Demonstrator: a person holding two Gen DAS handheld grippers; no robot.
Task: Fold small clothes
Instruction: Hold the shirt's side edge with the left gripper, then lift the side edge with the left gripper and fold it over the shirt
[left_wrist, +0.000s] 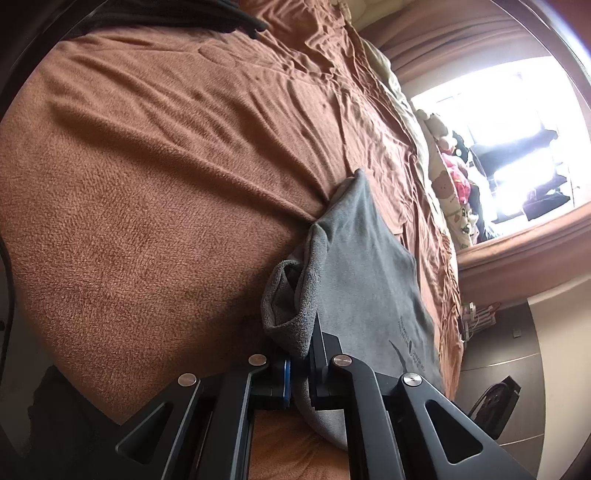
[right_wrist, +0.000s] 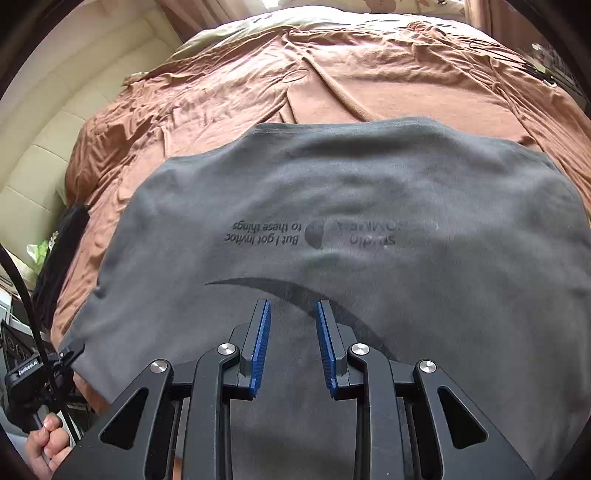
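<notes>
Grey t-shirt (right_wrist: 332, 206) lies spread on the brown blanket (left_wrist: 147, 184) of the bed, near its foot edge. Print reads upside down: "But I got invitec to these things", beside a dark blob and a blurred word starting "studio". Left gripper (left_wrist: 301, 354) is clamped on a bunched fold of the shirt's edge, fingertips hidden by fabric. Right gripper (right_wrist: 293, 332) hovers over the shirt, blue pads (right_wrist: 260, 343) partly apart, holding nothing. Window glare washes out the room.
</notes>
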